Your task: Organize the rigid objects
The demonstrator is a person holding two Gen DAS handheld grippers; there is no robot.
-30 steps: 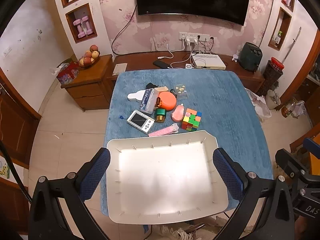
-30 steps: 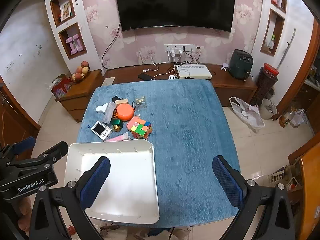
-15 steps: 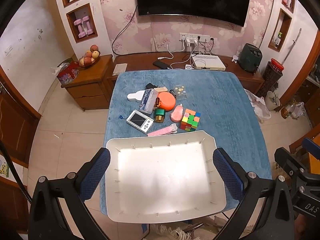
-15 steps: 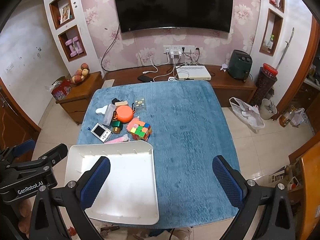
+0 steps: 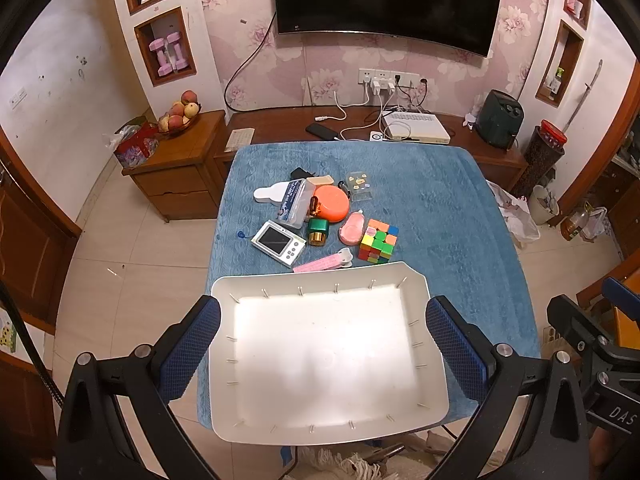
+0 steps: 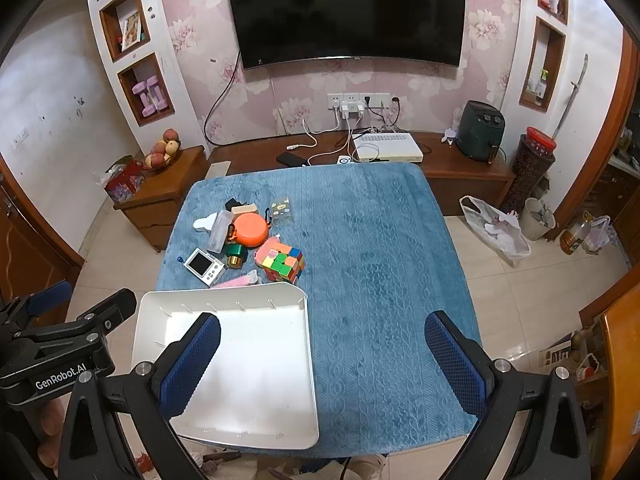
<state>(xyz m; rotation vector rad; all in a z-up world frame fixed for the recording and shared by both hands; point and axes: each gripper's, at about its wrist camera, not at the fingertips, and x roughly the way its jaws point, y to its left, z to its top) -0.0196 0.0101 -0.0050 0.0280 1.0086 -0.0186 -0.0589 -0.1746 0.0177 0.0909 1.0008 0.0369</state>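
Both the left gripper and the right gripper hang with jaws wide apart and empty above the white tray at the blue-covered table's six o'clock edge, with the Rubik's cube, pink clip, small digital camera and orange round case clustered just beyond toward twelve o'clock.

White lettering reading "GenRobot.AI" runs along the black body of the left gripper where it shows at the lower left of the right wrist view. On the right gripper, seen at the lower right edge of the left wrist view, only the white letters "DAS" can be made out before the frame cuts them off. Print on the small things on the table is too small to read.
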